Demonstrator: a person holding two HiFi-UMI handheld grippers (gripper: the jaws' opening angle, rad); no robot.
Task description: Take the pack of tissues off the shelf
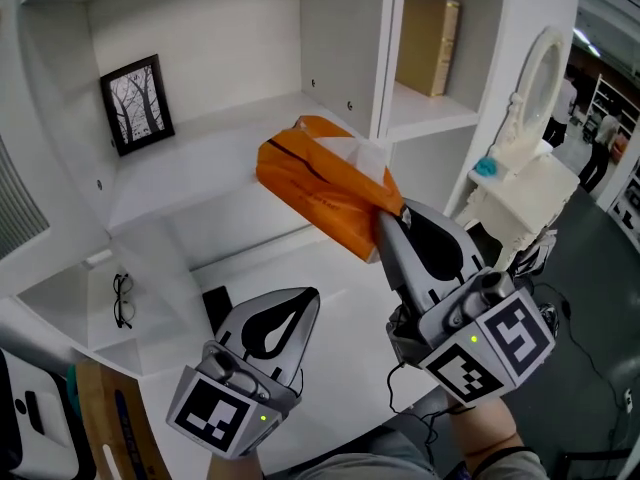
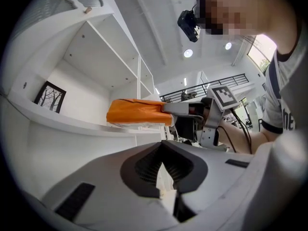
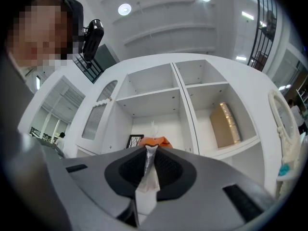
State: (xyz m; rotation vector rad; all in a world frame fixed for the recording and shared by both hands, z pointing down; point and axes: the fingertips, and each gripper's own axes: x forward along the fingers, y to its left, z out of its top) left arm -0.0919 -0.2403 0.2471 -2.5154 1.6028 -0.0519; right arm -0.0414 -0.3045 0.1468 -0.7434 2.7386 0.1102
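– Two grippers in shot, but only one is doing anything, yeah? Which step is this?

– Pretty much. The right gripper (image 1: pixel 392 218) is clamped nearly all the way down on the pack of tissues (image 1: pixel 320 193). It's pinching the crimped plastic at the near end, and its own view shows that plastic squeezed flat between the pads. The left gripper (image 1: pixel 308 300) hangs low and off to the side, jaws together with nothing in them.

– So is the pack off the shelf yet?

– I'd call it mid-pull. The orange pack sits tilted over the front of the shelf (image 1: pixel 200 203), in the bay with the picture frame (image 1: pixel 135 103). Its near end looks to be out past the edge. The left gripper view puts it right above the board, and I can't tell if the far end touches or not.

– Next move?

– My guess is draw it straight back toward the person and a bit up, so the far end clears the lip. It's only held by thin plastic at one end, so it can sag or swing, meaning go slow. The white tissue (image 1: pixel 365 153) poking out the top is near the upright divider (image 1: pixel 385 58), so steer off that. The left one could come under for support, but it'd have to open first.
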